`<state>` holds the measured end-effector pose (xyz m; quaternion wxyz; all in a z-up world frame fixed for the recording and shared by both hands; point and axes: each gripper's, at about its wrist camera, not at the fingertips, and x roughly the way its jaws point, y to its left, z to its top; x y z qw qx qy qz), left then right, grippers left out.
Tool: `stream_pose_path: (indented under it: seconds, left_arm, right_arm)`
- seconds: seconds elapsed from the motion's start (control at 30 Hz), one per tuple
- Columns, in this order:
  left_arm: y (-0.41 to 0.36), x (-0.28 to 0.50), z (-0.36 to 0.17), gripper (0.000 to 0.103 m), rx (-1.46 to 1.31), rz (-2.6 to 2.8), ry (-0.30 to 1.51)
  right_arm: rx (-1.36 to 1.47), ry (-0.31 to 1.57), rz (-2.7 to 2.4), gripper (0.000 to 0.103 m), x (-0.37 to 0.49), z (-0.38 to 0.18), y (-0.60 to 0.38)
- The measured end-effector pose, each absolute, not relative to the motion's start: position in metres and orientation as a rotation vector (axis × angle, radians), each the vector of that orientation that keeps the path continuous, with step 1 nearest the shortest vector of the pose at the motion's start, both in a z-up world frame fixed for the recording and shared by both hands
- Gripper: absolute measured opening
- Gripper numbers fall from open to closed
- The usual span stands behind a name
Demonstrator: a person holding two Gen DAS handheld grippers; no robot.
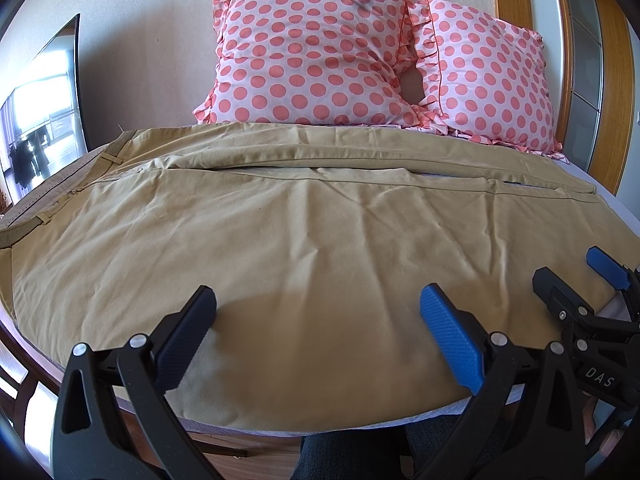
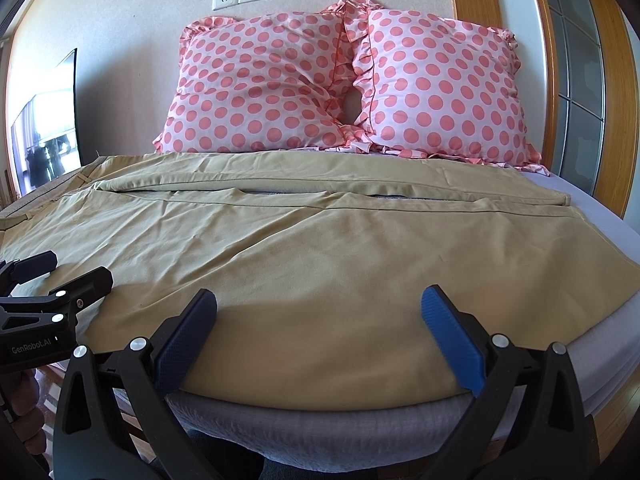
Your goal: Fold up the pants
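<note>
Tan pants lie spread flat across the bed, waistband at the left, legs running right; they also show in the right wrist view. My left gripper is open and empty, its fingers over the near edge of the front leg. My right gripper is open and empty, over the near edge of the same leg further right. Each gripper shows in the other's view: the right one at the right edge, the left one at the left edge.
Two pink polka-dot pillows lean on the wall behind the pants. The bed's grey mattress edge is just below the grippers. A mirror stands at the left; a wooden door frame at the right.
</note>
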<state>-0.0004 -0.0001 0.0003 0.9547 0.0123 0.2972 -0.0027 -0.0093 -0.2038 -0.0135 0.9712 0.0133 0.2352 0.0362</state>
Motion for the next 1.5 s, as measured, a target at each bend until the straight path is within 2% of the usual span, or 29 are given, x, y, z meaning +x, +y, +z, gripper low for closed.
stream_pose_path:
  seconds: [0.7, 0.77, 0.87, 0.93, 1.03, 1.23, 1.37, 1.5]
  left_arm:
    - [0.002, 0.001, 0.004, 0.101, 0.030, -0.017, 0.628]
    - [0.003, 0.005, 0.007, 0.101, 0.027, -0.034, 0.656]
    - [0.015, 0.016, 0.020, 0.101, -0.017, -0.052, 0.679]
    - [0.028, 0.023, 0.036, 0.101, -0.031, -0.026, 0.641]
    - [0.043, 0.045, 0.062, 0.101, -0.019, 0.040, 0.580]
    - [0.074, 0.113, 0.082, 0.101, -0.056, 0.112, 0.586]
    - [0.101, 0.143, 0.068, 0.101, -0.187, 0.091, 0.643]
    - [0.116, 0.153, 0.049, 0.101, -0.316, 0.041, 0.691]
  right_arm:
    - [0.022, 0.477, 0.097, 0.102, -0.007, -0.012, -0.208]
    - [0.061, 0.505, 0.121, 0.102, 0.002, 0.001, -0.225]
    - [0.127, 0.435, 0.069, 0.102, 0.018, 0.037, -0.260]
    - [0.149, 0.416, -0.022, 0.102, 0.039, 0.064, -0.285]
    - [0.176, 0.493, -0.177, 0.102, 0.097, 0.086, -0.322]
    - [0.310, 0.674, -0.388, 0.102, 0.229, 0.079, -0.396]
    - [0.371, 0.805, -0.530, 0.083, 0.302, 0.050, -0.434]
    - [0.391, 0.887, -0.631, 0.080, 0.349, 0.026, -0.454]
